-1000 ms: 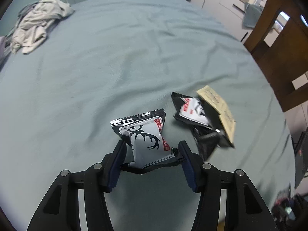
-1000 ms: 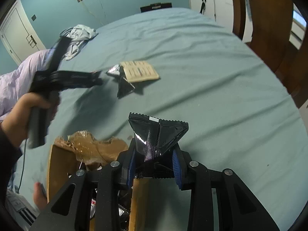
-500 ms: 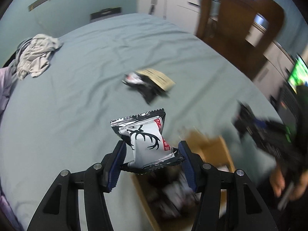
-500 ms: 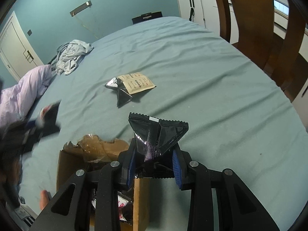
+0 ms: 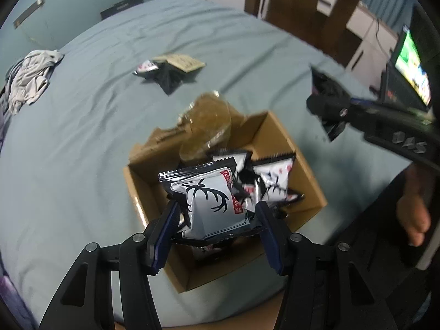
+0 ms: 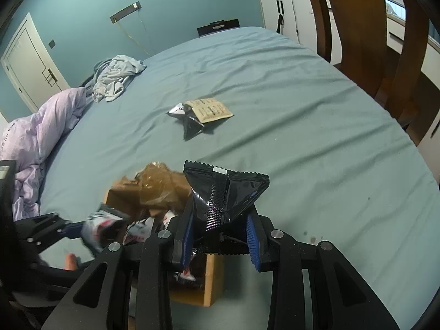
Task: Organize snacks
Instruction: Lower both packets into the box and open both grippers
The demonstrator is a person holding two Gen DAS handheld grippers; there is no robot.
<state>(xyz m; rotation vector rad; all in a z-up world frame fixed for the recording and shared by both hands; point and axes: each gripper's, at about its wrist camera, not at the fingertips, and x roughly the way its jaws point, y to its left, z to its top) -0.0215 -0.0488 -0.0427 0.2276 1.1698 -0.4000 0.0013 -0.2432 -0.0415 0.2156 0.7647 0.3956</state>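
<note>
A white snack packet (image 5: 211, 206) printed with a black antler motif and red labels, edged in black with a serrated top seal, was gripped between the blue-padded fingers of the left gripper (image 5: 216, 227) and was held above the open cardboard box (image 5: 291, 148). A glossy black snack packet (image 6: 224, 195), presented by its back face with a ribbed centre seam, a serrated top edge and a small white tab, was clamped in the right gripper (image 6: 220, 238) and was held over the near edge of the same box (image 6: 211, 283), which rested on the grey-green bed sheet (image 6: 302, 110). Inside the box, further white antler packets (image 5: 271, 184) were stacked loosely beside a crumpled piece of brown translucent film (image 5: 206, 121) that rose past the far wall. Farther up the sheet, a small pile of packets (image 6: 189, 118) lay with a tan paper sachet (image 6: 210, 110) resting against it; the print on the sachet could not be read. In the left wrist view the right gripper (image 5: 327, 110) was motion-blurred at the right edge, and only part of its black packet was discernible. In the right wrist view the left gripper (image 6: 101, 227) and its packet were likewise blurred, and the box interior was largely hidden behind the gripper bodies. The lower part of each held packet was concealed by the fingers. A heap of grey clothing (image 6: 115, 77) and a lilac duvet (image 6: 35, 137) occupied the far left of the bed, the duvet being cut off by the frame edge.
</note>
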